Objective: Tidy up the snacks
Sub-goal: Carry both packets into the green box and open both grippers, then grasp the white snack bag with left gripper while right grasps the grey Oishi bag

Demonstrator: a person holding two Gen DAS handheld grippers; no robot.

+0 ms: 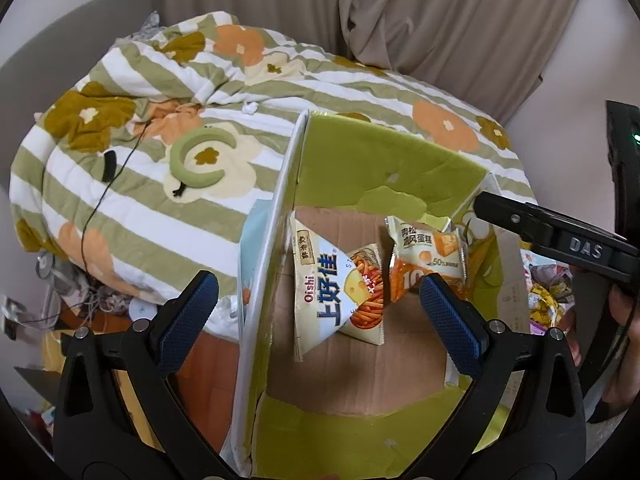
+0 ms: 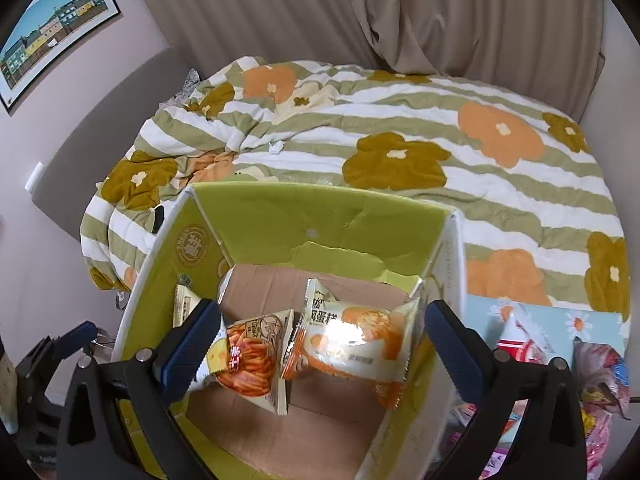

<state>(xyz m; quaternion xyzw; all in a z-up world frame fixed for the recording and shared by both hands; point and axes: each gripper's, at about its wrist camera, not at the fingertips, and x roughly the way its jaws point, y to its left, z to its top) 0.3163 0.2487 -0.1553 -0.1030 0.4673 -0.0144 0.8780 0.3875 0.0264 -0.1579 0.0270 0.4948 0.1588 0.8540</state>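
Note:
An open cardboard box [image 1: 360, 152] with green flaps stands at the edge of a bed; it also shows in the right wrist view [image 2: 320, 216]. Inside lie an Oishi chips bag [image 1: 336, 292] and an orange-and-white cake packet [image 1: 428, 256]. The right wrist view shows the chips bag [image 2: 248, 360] and the cake packet [image 2: 356, 340] on the box floor. My left gripper [image 1: 316, 312] is open and empty above the box's left wall. My right gripper [image 2: 320, 348] is open and empty over the box; its finger [image 1: 520, 220] reaches in from the right in the left wrist view.
A striped flower quilt [image 1: 160, 128] covers the bed behind the box, with a green crescent pillow [image 1: 196, 160] and a black cable [image 1: 108, 188] on it. Several loose snack packets [image 2: 560, 360] lie right of the box. Curtains [image 2: 360, 12] hang behind.

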